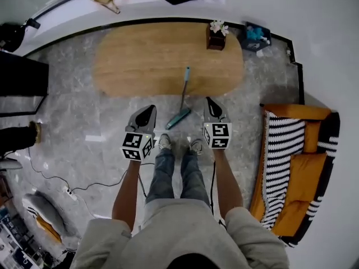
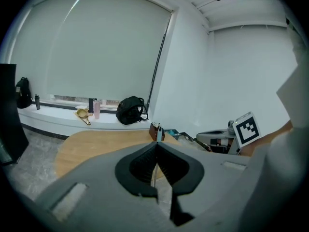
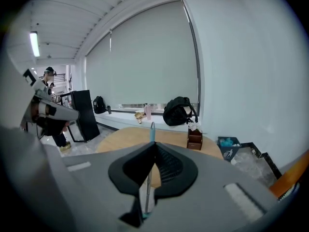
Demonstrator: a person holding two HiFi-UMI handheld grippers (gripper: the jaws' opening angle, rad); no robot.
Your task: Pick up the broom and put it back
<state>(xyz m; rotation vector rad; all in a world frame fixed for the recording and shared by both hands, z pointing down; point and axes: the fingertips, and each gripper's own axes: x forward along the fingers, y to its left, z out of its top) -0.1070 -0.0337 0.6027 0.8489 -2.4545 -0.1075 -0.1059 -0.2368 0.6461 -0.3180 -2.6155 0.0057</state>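
My left gripper (image 1: 150, 110) and right gripper (image 1: 210, 101) both have their jaws pressed together, holding nothing. The broom (image 1: 183, 97) stands between them, its teal head on the floor (image 1: 84, 116) just ahead of my shoes (image 1: 164, 142), handle leaning against the wooden counter (image 1: 140, 60).

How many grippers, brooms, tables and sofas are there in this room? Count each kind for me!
grippers: 2, the left gripper and the right gripper
broom: 1
table: 1
sofa: 1
total: 5
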